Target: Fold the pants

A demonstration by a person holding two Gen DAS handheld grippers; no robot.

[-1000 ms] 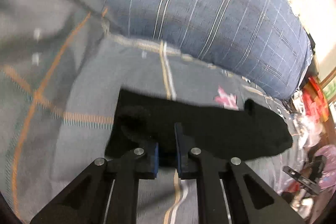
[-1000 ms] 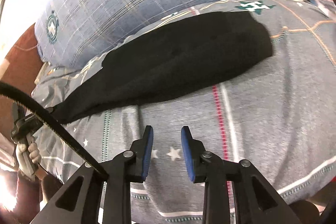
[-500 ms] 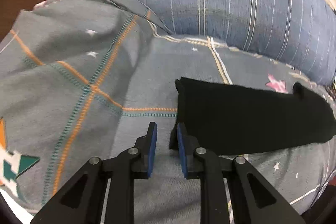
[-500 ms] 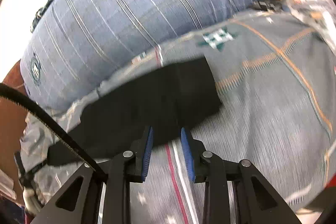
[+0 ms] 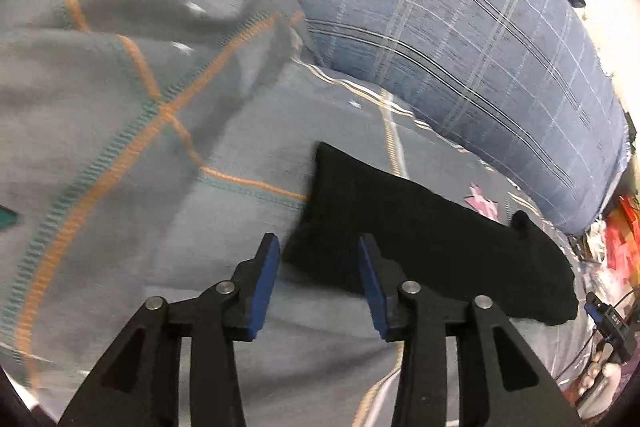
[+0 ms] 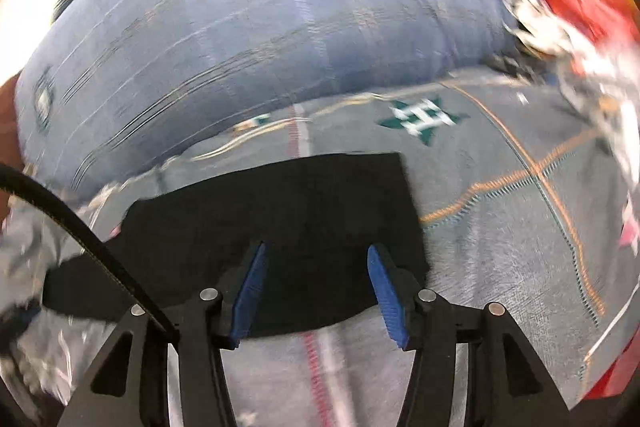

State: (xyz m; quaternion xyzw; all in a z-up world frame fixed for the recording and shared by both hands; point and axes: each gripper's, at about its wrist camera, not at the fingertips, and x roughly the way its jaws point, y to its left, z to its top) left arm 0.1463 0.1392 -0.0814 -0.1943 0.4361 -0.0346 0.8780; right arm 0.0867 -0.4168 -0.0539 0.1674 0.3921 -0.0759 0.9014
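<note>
The left gripper (image 5: 316, 275) has just been opening, and its blue pads stand apart. A corner of the soft black cloth pants (image 5: 420, 239) lies between them, but the pads do not press on it. The right gripper (image 6: 316, 287) has just been opening too. Its pads are spread wide over the pants (image 6: 280, 219) and pinch nothing.

The pants lie flat on the grey bed cover with orange lines (image 5: 120, 167), just in front of the big blue checked pillow (image 5: 460, 39). They look like a long, thin strip with one straight end, so the legs seem to be laid together already. Both grippers have let go. What is left, I think, is to fold the strip shorter, end over end.
</note>
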